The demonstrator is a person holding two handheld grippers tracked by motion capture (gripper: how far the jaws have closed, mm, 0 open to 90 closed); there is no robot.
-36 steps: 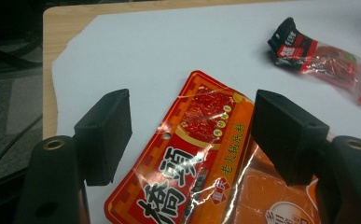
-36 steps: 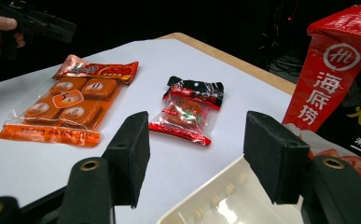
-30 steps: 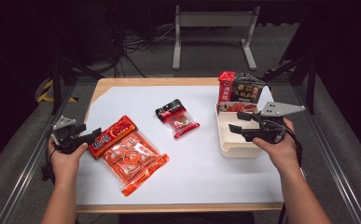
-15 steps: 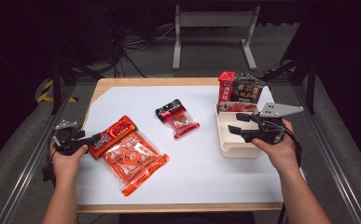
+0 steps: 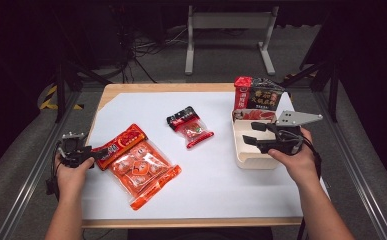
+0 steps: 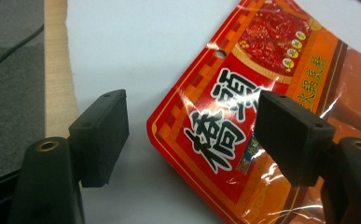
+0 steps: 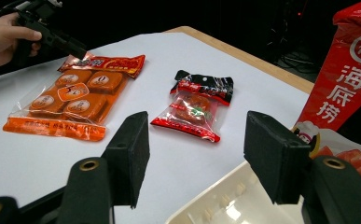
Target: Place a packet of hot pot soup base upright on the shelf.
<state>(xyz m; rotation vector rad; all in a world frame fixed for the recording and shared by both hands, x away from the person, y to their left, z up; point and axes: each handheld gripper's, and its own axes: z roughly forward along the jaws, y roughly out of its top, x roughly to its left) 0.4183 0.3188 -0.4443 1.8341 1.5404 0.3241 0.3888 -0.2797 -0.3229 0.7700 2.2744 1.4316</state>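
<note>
A red-orange flat packet lies at the table's left, overlapping a big clear pack of orange snacks. My left gripper is open at table height. The packet's near corner lies between its jaws, untouched by the pads. A small red-and-black packet rests mid-table. My right gripper is open and holds nothing, hovering over a cream tray. The right gripper view also shows the left gripper at the red-orange packet.
A red packet and a black packet stand at the tray's far end. A white sheet covers the wooden table, whose left edge is close to my left gripper. Metal stand legs rise beyond the table.
My left gripper has sunk a little, closer to the table at the red-orange packet's corner. The right gripper and the packets have stayed where they were.
</note>
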